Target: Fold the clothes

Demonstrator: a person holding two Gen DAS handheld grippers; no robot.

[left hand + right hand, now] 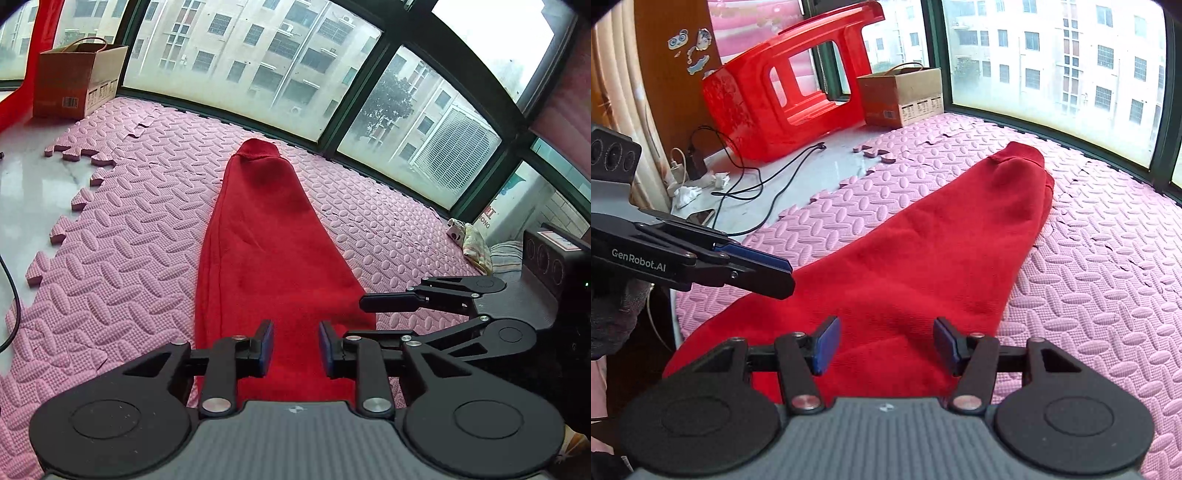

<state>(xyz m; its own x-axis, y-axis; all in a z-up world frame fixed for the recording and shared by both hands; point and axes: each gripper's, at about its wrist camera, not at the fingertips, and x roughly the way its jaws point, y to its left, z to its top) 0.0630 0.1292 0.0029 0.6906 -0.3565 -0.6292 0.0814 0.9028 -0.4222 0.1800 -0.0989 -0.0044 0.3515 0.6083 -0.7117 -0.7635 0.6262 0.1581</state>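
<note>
A red knit garment (266, 236) lies folded into a long narrow strip on the pink foam mat (129, 266), its cuffed end pointing to the window. My left gripper (296, 349) is open just above the garment's near end, nothing between its blue pads. My right gripper (884, 345) is open over the same near end, empty. The right gripper shows in the left wrist view (402, 317) at the garment's right edge. The left gripper shows in the right wrist view (764, 269) at the garment's left edge.
A cardboard box (77, 79) and a red plastic stool (783, 85) stand at the far left by the window. Black cables (757, 181) and crumpled paper (687, 192) lie on the bare white floor. A small cloth heap (472, 243) lies at the mat's right edge.
</note>
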